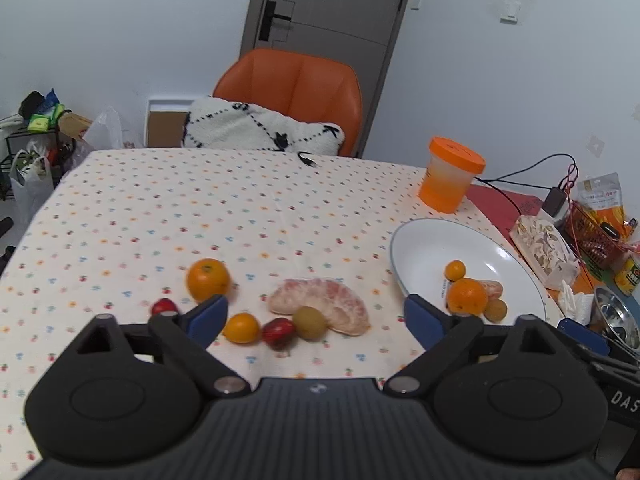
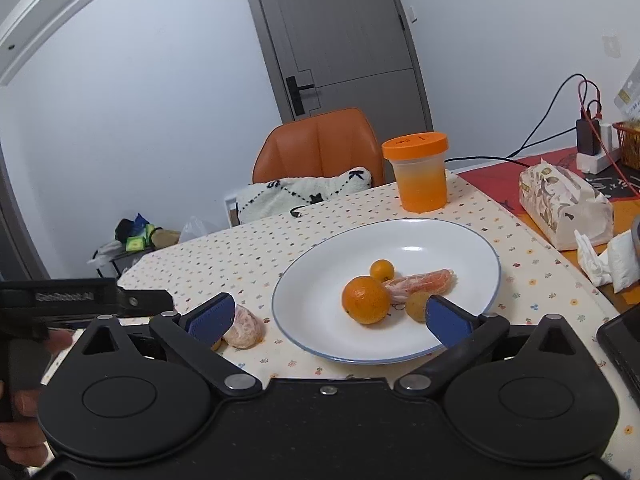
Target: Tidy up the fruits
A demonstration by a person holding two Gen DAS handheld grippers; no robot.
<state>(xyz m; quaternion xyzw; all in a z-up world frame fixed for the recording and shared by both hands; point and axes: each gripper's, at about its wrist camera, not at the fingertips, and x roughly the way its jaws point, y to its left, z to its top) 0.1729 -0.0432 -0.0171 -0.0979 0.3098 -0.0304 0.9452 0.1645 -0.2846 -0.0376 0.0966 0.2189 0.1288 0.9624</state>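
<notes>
A home dining room: patterned tablecloth [image 1: 200,208], orange chair [image 1: 296,80], door [image 1: 328,0].

the left tool [image 2: 68,298] reads "genrobot.ai"; the right tool's body [image 1: 622,396] reads "das".

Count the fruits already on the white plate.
4 on the white plate: a large orange, a small orange behind it, a peeled segment and a brownish-green fruit. More may hide behind the right finger.

Your right gripper [image 2: 328,318] is wide open over the near rim of the white plate [image 2: 316,304]. On the plate sit a big orange [image 2: 365,299], a small orange [image 2: 381,270], a peeled piece [image 2: 424,280] and a brown fruit [image 2: 416,306], all close together.
</notes>
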